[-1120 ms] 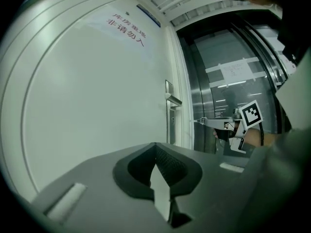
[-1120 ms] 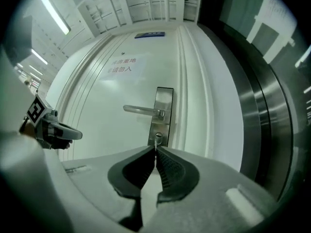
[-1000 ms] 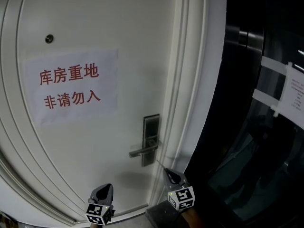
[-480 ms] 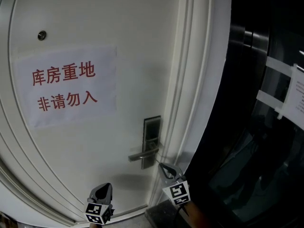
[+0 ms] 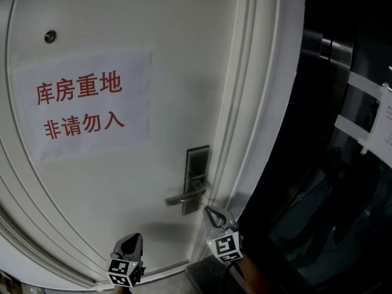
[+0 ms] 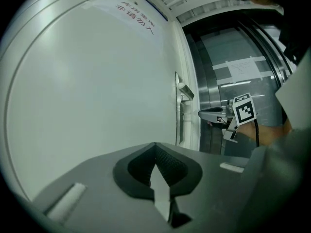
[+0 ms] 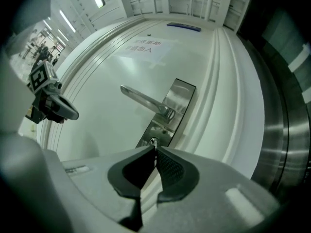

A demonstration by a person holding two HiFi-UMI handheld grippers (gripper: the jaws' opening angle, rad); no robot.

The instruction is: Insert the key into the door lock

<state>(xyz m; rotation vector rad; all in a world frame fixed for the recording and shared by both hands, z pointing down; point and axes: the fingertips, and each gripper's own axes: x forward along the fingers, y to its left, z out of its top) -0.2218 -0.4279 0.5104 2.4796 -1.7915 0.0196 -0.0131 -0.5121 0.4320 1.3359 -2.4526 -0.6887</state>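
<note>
Location: a white door [image 5: 122, 182], closed within its moulded door frame [image 5: 257, 103]. A paper notice [image 5: 79, 106] with two lines of red characters is fixed to the upper door face. A small peephole [image 5: 49, 37] sits above its left corner.

Lock: a metal lock plate [image 5: 197, 167] is mounted upright at the door's right edge. A lever handle [image 5: 184, 196] projects from it toward the left. In the right gripper view the round keyhole [image 7: 152, 141] lies on the plate below the handle's pivot.

Right tool [image 7: 155, 149]: it points level at the lower part of the lock plate. Its jaws are closed together on the key [image 7: 153, 146]. Only a thin sliver of metal shows past the fingertips. The end of that sliver is at the keyhole; whether it has entered cannot be told from these views. In the head view this tool sits just below and right of the handle, close to the plate.

Left tool [image 6: 155, 147]: its pads meet at the tips with nothing between them. It points level at the bare door face, left of the lock and well apart from it. In the head view it stands low, beside the bottom edge of the picture, and carries nothing.

Surroundings: right of the door frame is a dark, reflective surface. A paper sheet [image 5: 386, 118] is taped to it.
</note>
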